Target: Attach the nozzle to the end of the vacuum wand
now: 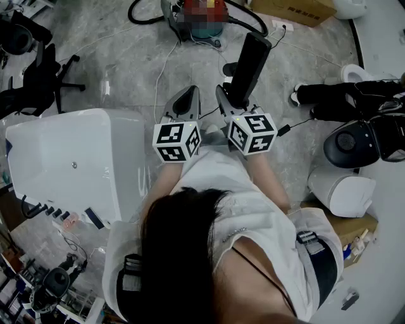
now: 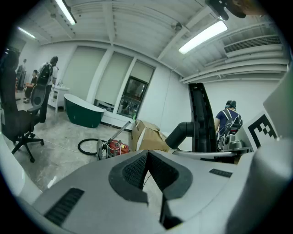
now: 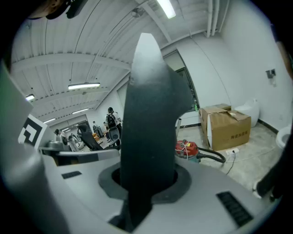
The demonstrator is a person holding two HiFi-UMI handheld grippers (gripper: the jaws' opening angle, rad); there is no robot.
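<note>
A long black vacuum nozzle [image 1: 250, 60] stands up out of my right gripper [image 1: 231, 101], which is shut on its lower end. In the right gripper view the nozzle [image 3: 149, 114] fills the middle and hides the jaws' gap. My left gripper [image 1: 185, 96] hovers just left of it, shut with nothing between its pads [image 2: 137, 171]; from there the nozzle [image 2: 201, 119] shows upright at the right. The red vacuum cleaner [image 2: 114, 147] lies on the floor ahead with its black hose [image 1: 142, 16], and a thin wand [image 2: 117, 132] leans up from it.
A white tub-like unit [image 1: 69, 158] stands close at my left, with a black office chair [image 1: 38, 76] beyond it. A cardboard box [image 3: 226, 125] sits past the vacuum. White and black round machines [image 1: 347, 164] crowd the right side. Cables run across the grey floor.
</note>
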